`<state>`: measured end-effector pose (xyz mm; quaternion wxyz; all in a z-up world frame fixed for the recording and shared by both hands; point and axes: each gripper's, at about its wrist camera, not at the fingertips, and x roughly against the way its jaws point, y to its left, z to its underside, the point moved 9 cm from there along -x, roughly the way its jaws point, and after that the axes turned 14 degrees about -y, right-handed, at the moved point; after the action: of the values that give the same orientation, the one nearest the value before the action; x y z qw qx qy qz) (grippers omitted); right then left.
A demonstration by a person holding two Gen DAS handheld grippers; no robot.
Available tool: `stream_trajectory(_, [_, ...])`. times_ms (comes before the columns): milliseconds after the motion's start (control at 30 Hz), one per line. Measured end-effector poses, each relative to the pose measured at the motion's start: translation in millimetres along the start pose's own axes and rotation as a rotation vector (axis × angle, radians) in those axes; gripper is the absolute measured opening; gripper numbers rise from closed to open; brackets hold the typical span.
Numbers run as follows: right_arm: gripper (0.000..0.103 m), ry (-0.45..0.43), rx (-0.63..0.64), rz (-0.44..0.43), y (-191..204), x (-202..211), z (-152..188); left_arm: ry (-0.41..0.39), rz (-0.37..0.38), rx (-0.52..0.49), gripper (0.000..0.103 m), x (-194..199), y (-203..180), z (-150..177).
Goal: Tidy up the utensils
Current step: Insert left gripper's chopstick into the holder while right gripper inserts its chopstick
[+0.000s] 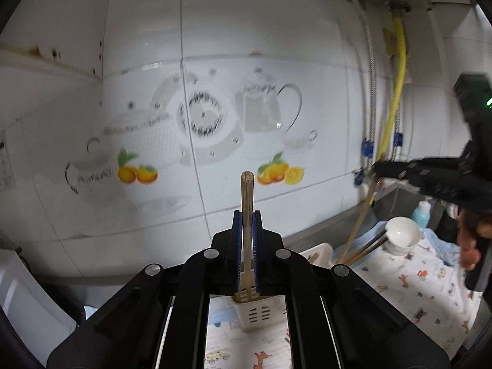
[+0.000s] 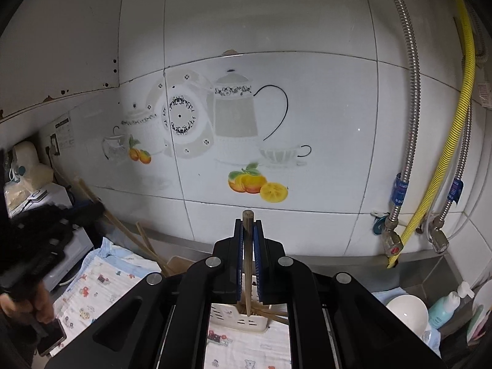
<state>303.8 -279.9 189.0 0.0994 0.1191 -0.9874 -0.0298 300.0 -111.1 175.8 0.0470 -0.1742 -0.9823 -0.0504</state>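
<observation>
Two tools, each clenched on one chopstick. Left tool (image 1: 247, 215) pinches a pale chopstick (image 1: 247, 203) upright, its top end just above the blue pads; right tool (image 2: 247, 224) grips a darker chopstick (image 2: 247, 240) the same way. Landmark: cream slotted utensil holder (image 1: 256, 313) on the worktop, directly below both tools. Each stick seems held vertical so it can drop straight into the holder, w/ lower ends near or inside its rim; which, can't tell, since tool bodies block the view. More chopsticks (image 2: 273, 313) lean in the holder. White bowl (image 2: 407, 312) sits to the holder's right on a cartoon-print cloth (image 1: 409, 279). Holder base is cut off, compartments unclear. A hand (image 1: 469, 240) is partly visible.
</observation>
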Motion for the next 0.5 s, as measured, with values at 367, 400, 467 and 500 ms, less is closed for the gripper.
stream_trajectory(367, [0.006,-0.017,-0.057,0.013,-8.6,-17.7,4.2,0.061,0.0,0.04,0.005,-23.3,9.5,35.2])
stream_trajectory(400, [0.006,-0.026,-0.059,0.014,-8.8,-17.9,-0.2,0.07,0.004,0.04,0.005,-24.7,9.5,39.2])
stream_trajectory(467, [0.006,-0.052,-0.052,0.027,-9.3,-17.0,-10.1,0.089,0.003,0.046,0.006,-26.9,11.3,46.5])
stream_trajectory(500, [0.006,-0.065,-0.051,0.032,-10.0,-16.3,-13.8,0.095,0.008,0.052,0.006,-28.0,11.9,49.1])
